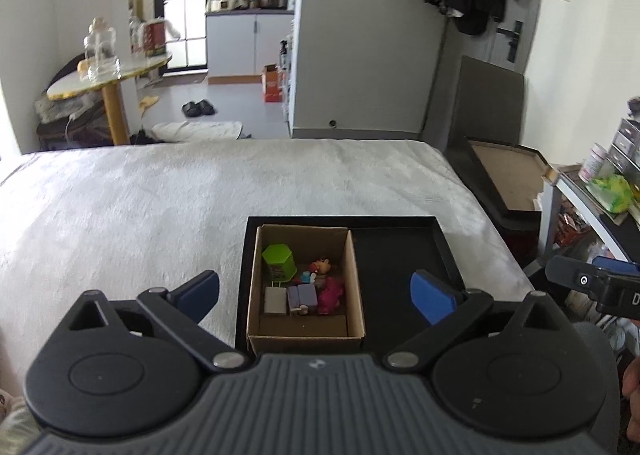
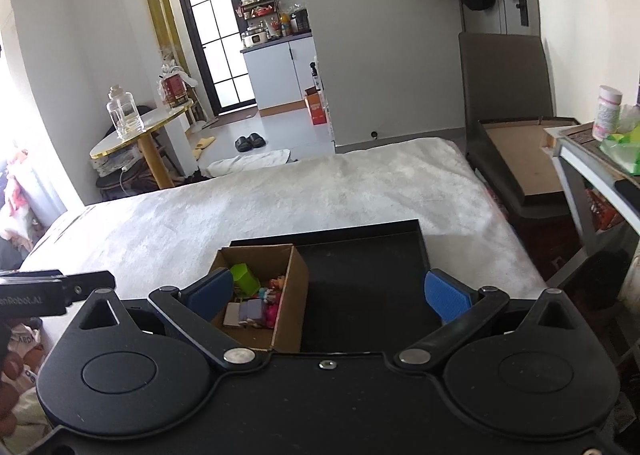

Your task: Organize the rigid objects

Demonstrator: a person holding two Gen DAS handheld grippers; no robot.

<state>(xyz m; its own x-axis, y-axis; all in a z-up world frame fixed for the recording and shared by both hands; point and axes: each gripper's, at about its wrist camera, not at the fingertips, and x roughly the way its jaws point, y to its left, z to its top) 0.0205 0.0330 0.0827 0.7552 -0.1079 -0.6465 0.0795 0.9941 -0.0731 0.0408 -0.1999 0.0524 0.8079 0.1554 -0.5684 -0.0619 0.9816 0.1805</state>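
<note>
Cardboard box [image 1: 306, 283] of toys sits in black tray [image 1: 404, 255], ahead of left gripper [image 1: 316, 293] and right gripper [image 2: 328, 295], both spread wide, empty; smaller toys indistinct.

We see the left gripper [image 1: 316, 295] as a ribbed grey housing with two black round hubs, black link arms on silver pivot pins, and blue fingers [image 1: 430, 295]. The right gripper [image 2: 328, 295] has the same build with a smooth black housing, one silver screw at centre, and textured blue pads [image 2: 446, 297]. Part of white lettering reading "enRobot.AI" shows on the left unit's black side.
</note>
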